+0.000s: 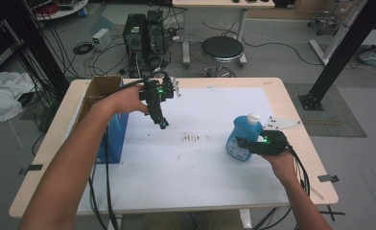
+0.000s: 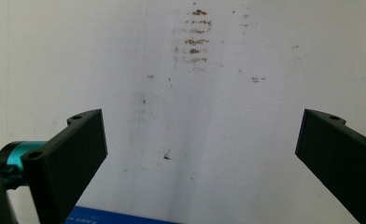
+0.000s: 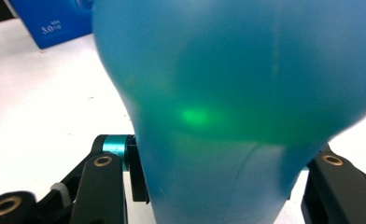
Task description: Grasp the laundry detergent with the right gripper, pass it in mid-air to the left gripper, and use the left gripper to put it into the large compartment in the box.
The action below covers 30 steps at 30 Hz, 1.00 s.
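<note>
Your table (image 1: 291,187) carries a white mat (image 1: 200,163) smudged with brown marks (image 1: 191,138) near its middle. An open cardboard box (image 1: 97,91) with a blue side stands at the left edge. At the right, your right gripper (image 1: 253,143) pinches the blue bottle (image 1: 246,132), white-capped, low on its body. Your left gripper (image 1: 163,124) hovers above the mat beside the box, jaws spread wide and empty.

One blue bottle (image 1: 244,136), one box (image 1: 101,115)
</note>
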{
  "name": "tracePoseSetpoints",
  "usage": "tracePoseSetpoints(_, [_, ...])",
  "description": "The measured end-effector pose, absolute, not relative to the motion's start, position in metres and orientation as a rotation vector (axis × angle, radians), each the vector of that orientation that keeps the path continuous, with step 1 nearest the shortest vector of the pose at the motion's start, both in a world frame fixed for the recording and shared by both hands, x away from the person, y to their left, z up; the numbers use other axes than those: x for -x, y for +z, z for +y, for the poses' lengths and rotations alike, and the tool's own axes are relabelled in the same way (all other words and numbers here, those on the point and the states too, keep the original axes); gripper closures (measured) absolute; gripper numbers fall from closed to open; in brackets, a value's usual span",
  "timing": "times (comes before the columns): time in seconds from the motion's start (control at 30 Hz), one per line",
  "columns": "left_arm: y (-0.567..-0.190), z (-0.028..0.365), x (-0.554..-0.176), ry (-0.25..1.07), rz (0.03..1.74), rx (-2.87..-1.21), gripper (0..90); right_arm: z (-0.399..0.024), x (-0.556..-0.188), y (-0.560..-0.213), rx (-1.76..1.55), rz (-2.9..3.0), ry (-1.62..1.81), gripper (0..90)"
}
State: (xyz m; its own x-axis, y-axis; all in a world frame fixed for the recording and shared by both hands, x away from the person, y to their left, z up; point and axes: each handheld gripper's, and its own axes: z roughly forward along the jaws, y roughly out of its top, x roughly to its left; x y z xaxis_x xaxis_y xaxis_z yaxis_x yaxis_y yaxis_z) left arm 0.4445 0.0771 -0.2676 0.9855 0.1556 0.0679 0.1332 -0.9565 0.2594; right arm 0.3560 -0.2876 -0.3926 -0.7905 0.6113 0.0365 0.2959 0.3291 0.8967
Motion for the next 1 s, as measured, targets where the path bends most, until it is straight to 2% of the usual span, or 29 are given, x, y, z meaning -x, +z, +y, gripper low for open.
tracePoseSetpoints(0.23, [-0.26,0.075,-0.435,0.154,0.205,-2.858,2.0,-0.289,-0.347,-0.369,-0.762,2.34,1.435,45.4])
tracePoseSetpoints(0.57, [-0.241,0.078,-0.412,0.179,0.216,-2.835,2.0,-0.269,-0.321,-0.317,-0.607,2.417,1.422,45.3])
tracePoseSetpoints(1.0, [-0.219,0.072,-0.378,0.157,0.173,-2.837,2.0,-0.242,-0.331,-0.297,-0.399,2.566,1.5,45.3])
